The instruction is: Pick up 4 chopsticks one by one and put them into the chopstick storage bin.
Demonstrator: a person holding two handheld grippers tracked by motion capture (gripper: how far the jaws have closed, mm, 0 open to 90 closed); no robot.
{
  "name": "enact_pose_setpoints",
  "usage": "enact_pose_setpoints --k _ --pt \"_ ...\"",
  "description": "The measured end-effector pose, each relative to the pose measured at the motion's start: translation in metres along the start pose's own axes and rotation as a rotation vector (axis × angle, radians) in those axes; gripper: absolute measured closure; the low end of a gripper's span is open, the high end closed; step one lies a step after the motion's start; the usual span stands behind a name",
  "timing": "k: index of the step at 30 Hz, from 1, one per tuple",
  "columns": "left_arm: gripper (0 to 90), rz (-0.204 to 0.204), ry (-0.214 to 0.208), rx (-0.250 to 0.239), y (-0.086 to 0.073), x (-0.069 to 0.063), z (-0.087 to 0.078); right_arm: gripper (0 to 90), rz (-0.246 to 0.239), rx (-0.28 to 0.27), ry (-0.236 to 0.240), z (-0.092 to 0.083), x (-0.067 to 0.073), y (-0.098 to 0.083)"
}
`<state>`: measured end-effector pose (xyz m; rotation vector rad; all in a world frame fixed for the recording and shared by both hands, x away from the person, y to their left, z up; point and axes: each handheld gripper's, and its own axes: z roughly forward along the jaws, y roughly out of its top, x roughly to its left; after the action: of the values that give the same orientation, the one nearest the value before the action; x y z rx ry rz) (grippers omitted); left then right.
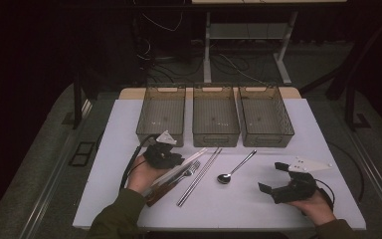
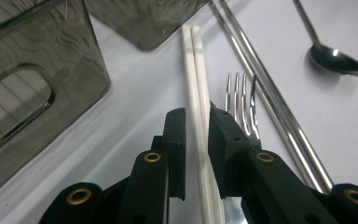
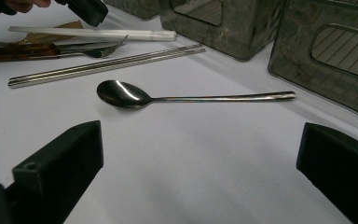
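My left gripper (image 1: 176,160) lies low over the table's left middle, its jaws shut on a pair of white chopsticks (image 2: 195,60) that runs between the pads. A fork (image 2: 242,98) with a brown handle lies just to their right. Beyond the fork lie two metal chopsticks (image 2: 261,74). A steel spoon (image 1: 234,169) rests in the middle of the table. My right gripper (image 1: 270,176) sits at the front right, open wide and holding nothing. The spoon (image 3: 123,93) lies a short way ahead of its jaws.
Three smoky clear bins (image 1: 160,135) (image 1: 216,137) (image 1: 267,138) stand side by side at the back of the white table (image 1: 124,129). The left bin's wall (image 2: 37,93) is close to my left gripper. A second brown-handled utensil (image 3: 18,56) lies by the fork.
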<state>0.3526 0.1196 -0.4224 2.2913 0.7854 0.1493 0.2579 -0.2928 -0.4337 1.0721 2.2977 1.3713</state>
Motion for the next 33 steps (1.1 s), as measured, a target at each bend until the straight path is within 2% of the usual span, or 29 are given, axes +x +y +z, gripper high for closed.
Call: enact_pose_setpoints --k 10,19,21,33 --pt "76.1 0.017 -0.001 0.017 -0.0004 0.0000 0.0029 0.7 0.001 -0.001 -0.001 -0.0002 -0.0001 0.0000" --pt "76.2 0.011 -0.003 0.022 -0.0008 0.0013 0.0030 0.7 0.001 0.000 0.000 0.0000 -0.0002 0.0000" --pt "76.2 -0.002 0.000 0.018 -0.0015 0.0011 0.0034 0.8 0.001 -0.001 0.000 0.0000 -0.0002 0.0000" --pt "76.2 0.002 -0.003 0.021 -0.0021 0.0029 0.0031 0.7 0.000 -0.001 0.002 0.0001 -0.0002 0.0001"
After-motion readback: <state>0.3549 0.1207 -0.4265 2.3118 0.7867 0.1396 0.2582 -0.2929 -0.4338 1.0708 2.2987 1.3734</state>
